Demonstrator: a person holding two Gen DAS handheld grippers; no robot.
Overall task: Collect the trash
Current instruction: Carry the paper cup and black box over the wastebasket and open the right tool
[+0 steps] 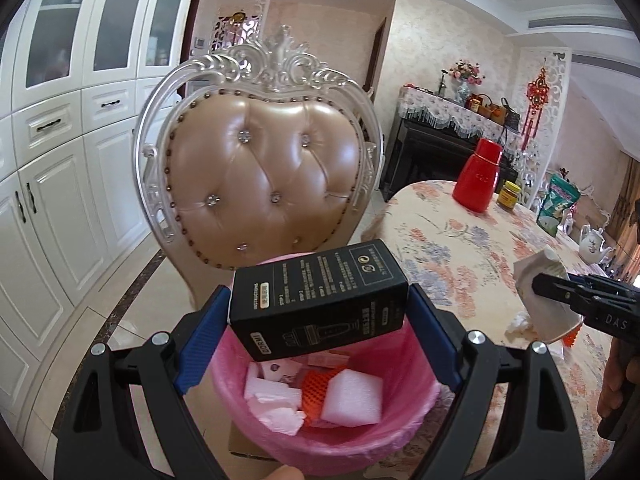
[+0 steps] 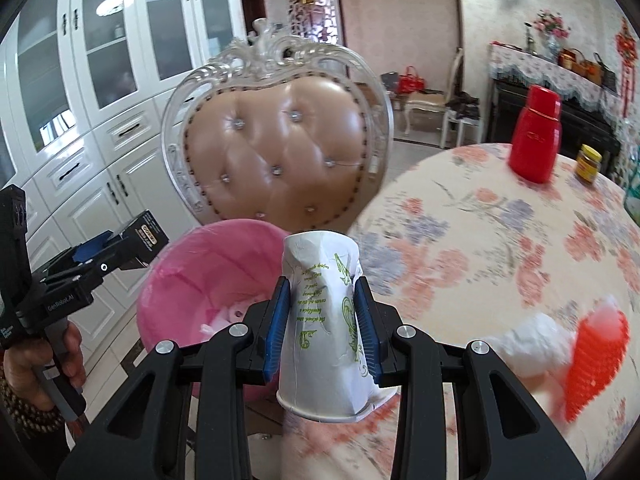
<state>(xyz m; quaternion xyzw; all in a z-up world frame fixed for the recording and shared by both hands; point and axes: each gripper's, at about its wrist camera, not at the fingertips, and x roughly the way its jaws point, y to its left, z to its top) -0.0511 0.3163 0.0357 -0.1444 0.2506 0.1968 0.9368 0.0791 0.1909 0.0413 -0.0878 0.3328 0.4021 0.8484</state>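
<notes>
My left gripper [image 1: 318, 312] is shut on a black carton [image 1: 320, 300], held crosswise above the pink-lined bin [image 1: 248, 412]. The bin holds white foam pieces [image 1: 352, 398] and an orange net. In the right wrist view my right gripper [image 2: 322, 320] is shut on a crushed white paper cup [image 2: 324, 328] with green print, held over the table edge just right of the bin [image 2: 200, 276]. The left gripper [image 2: 120, 250] with the carton [image 2: 146, 236] shows at the left there. In the left view the right gripper [image 1: 540, 286] and cup [image 1: 538, 270] appear at the right.
A padded chair [image 1: 264, 172] stands right behind the bin. The floral-clothed table [image 2: 480, 232] carries a red flask [image 2: 536, 144], a yellow-lidded jar [image 2: 588, 164], crumpled white tissue [image 2: 536, 340] and an orange foam net [image 2: 596, 360]. White cabinets [image 1: 60, 168] line the left wall.
</notes>
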